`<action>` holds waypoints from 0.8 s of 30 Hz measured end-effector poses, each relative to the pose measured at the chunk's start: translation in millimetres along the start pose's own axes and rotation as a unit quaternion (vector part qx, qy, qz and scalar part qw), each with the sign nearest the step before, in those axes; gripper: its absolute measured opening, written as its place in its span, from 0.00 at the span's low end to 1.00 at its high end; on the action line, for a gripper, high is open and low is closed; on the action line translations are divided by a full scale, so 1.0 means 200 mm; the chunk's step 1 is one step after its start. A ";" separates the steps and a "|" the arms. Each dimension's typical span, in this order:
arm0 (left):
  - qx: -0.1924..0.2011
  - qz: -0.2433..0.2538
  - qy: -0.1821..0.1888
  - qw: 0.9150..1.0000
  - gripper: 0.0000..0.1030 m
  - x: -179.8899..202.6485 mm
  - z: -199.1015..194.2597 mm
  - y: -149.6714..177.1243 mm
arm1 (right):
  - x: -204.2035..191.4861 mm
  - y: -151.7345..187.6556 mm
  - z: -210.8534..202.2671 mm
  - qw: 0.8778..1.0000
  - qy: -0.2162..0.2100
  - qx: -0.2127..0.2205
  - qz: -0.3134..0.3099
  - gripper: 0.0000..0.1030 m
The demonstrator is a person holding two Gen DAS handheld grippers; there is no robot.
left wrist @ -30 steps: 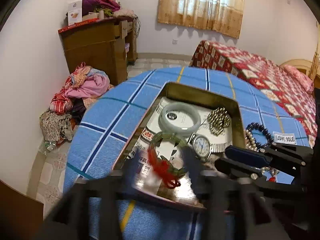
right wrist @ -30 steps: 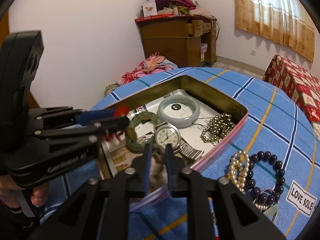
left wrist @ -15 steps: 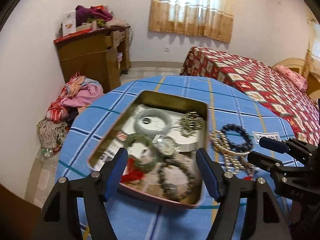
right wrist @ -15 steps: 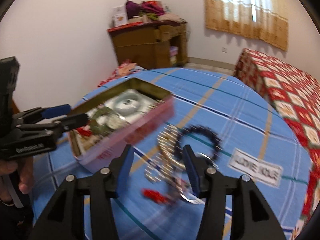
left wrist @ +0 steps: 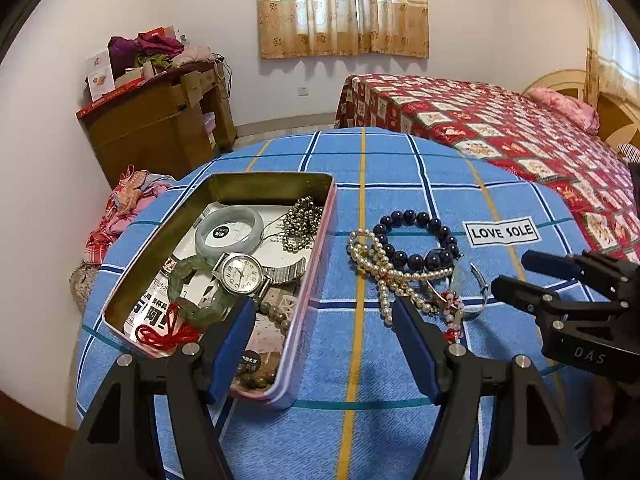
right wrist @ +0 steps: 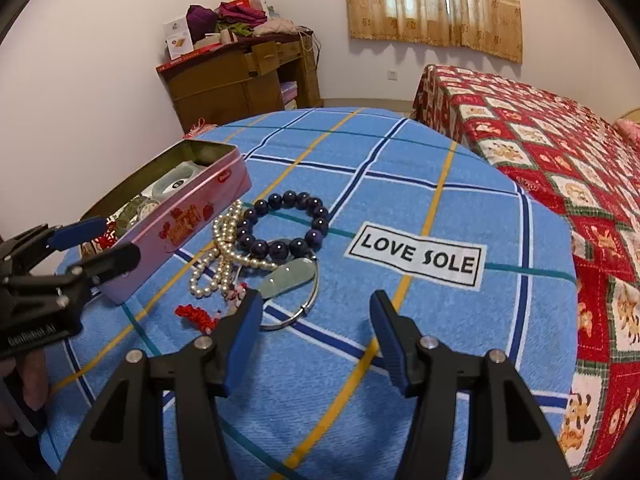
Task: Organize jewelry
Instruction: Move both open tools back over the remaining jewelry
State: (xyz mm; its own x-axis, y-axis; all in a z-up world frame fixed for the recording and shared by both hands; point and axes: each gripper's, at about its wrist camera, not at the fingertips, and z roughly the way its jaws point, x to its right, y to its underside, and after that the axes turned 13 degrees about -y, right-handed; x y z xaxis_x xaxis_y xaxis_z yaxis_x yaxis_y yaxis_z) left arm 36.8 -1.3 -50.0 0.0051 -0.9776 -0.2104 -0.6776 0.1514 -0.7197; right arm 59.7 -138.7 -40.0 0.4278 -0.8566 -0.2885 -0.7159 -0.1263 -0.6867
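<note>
A pink tin box [left wrist: 316, 264] [right wrist: 184, 216] sits open on the blue checked table. It holds a pale jade bangle [left wrist: 229, 228], a green bangle with a red tassel [left wrist: 196, 292], a wristwatch [left wrist: 242, 274], a gold bead chain [left wrist: 302, 224] and a brown bead bracelet [left wrist: 276, 316]. Right of the box lie a dark bead bracelet [left wrist: 416, 240] [right wrist: 284, 224], a pearl strand [left wrist: 380, 268] [right wrist: 220, 256] and a silver bangle with a jade piece [right wrist: 292, 280]. My left gripper [left wrist: 324, 344] is open over the box's near right edge. My right gripper [right wrist: 316, 328] is open and empty, just short of the silver bangle.
A "LOVE SOLE" label [right wrist: 416, 258] is sewn on the cloth. A bed with a red quilt [left wrist: 500, 128] stands to the right. A wooden desk [left wrist: 160, 124] with piled clothes stands at the back left, and more clothes [left wrist: 120, 208] lie on the floor.
Both grippers have opened and pulled back from the box. The brown bead bracelet now lies in the box. The right gripper has swung right, over the loose jewelry on the cloth.
</note>
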 end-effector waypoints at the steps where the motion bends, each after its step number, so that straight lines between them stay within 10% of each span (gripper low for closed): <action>1: -0.001 0.000 0.004 1.000 0.69 0.01 0.00 0.00 | 0.00 0.00 0.01 1.000 -0.002 -0.003 -0.004 0.57; 14: 0.011 0.049 0.063 0.997 0.67 0.18 -0.04 -0.03 | 0.06 0.00 0.01 0.998 0.060 0.002 0.017 0.55; 17: 0.004 0.067 0.077 0.995 0.45 0.23 -0.02 -0.02 | 0.12 0.00 0.01 0.998 0.049 -0.001 0.042 0.55; 24: -0.046 0.094 0.125 0.987 0.41 0.34 0.10 0.04 | 0.12 0.01 -0.01 0.998 0.038 0.009 0.045 0.55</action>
State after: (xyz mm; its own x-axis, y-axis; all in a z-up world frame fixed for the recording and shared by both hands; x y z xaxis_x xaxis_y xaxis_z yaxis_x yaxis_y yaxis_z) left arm 47.3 -64.5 -83.2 -0.3001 -0.9409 -0.1569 -0.7127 0.3305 -0.6188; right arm 67.6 -160.7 -46.6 0.3193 -0.8992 -0.2992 -0.7393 -0.0388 -0.6723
